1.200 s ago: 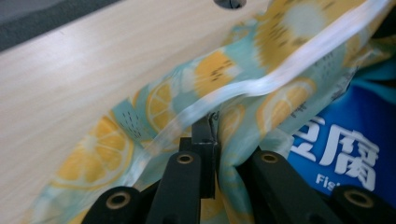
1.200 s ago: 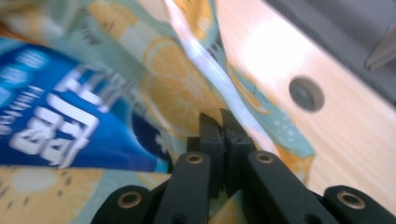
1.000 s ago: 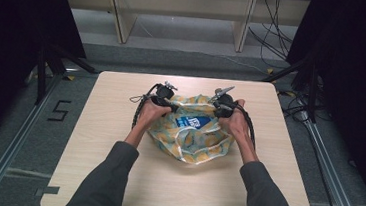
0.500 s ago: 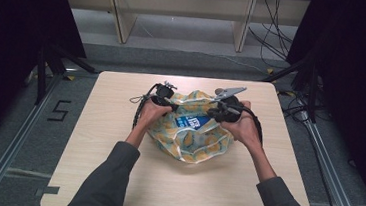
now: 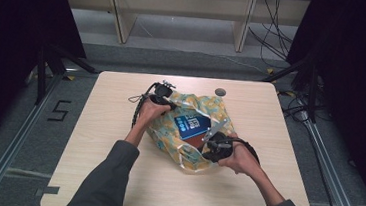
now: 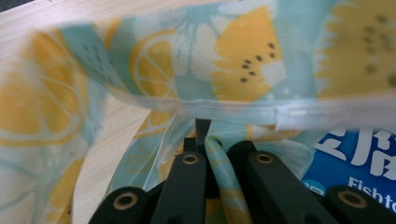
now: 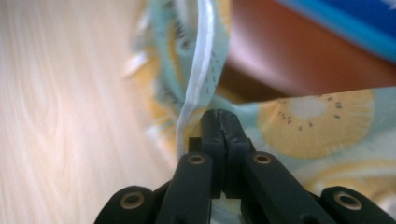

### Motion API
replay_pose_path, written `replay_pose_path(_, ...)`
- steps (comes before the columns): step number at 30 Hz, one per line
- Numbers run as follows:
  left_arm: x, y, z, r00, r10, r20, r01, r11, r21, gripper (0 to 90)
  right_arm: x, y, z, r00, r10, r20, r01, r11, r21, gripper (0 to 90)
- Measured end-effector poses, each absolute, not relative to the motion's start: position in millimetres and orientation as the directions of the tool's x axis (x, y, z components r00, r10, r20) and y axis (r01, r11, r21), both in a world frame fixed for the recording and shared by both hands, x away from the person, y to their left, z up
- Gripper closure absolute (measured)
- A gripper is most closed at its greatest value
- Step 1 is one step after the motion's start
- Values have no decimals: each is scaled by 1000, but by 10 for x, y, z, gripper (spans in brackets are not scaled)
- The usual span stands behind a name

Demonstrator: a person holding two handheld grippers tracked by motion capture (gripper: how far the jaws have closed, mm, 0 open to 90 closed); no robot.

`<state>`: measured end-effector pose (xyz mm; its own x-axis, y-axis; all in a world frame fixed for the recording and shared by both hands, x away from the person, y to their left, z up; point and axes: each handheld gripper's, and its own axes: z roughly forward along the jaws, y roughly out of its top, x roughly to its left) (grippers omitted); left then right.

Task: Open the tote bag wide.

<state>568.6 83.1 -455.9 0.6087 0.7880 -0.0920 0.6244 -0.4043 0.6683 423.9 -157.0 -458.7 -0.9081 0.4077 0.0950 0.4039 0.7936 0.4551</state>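
A soft cloth bag with yellow fruit shapes on pale blue [image 5: 188, 133] lies in the middle of the light wooden counter [image 5: 95, 165], a bit toward the far edge. Inside it sits a blue box with white writing [image 5: 193, 126], and part of the box looks brown-red.

The left gripper [image 6: 205, 140] is at the far left part of the bag's mouth. Its jaws are pressed together on a strip of the cloth, with the white hem [image 6: 289, 114] just above. The right gripper [image 7: 220, 128] is at the near right part of the bag, toward the near edge of the counter. Its jaws have just been closing and now sit tight together at the cloth's edge. A thin fold of cloth may be caught there, but I cannot tell for sure. A white hem runs just beside them.

The bag looks thin, light and floppy, so it will sag and fold when pulled. The cloth may slip out of a small pinch. The white hem looks like the best place to hold, since it is thicker. The box looks stiff and would make the bag heavier on 1 side, so both sides should lift together.
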Motion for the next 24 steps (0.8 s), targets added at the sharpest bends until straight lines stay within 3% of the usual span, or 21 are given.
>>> replay_pose_path(5,5697,878,-4561,598,795,-103,632,-389,670,854,4138,-1599,-4645,-911,386,147,409,799,440,900)
replay_pose_path(8,5686,878,-4551,596,795,-108,630,-381,677,828,4139,-1620,-4512,-912,391,121,398,779,484,900)
replay_pose_path(11,5607,889,-4453,607,789,-98,613,-386,690,713,4287,-1675,-4113,-905,426,19,341,696,632,900)
replay_pose_path(14,5464,924,-4290,641,762,-90,587,-412,697,609,4426,-1688,-3894,-878,478,-34,339,669,661,900)
replay_pose_path(19,5169,997,-3990,679,729,-88,522,-396,755,556,4693,-1643,-3792,-844,528,-90,349,669,656,900)
replay_pose_path(24,4880,1097,-3786,701,709,-78,468,-375,800,472,4977,-1495,-3967,-843,531,-85,405,731,549,900)
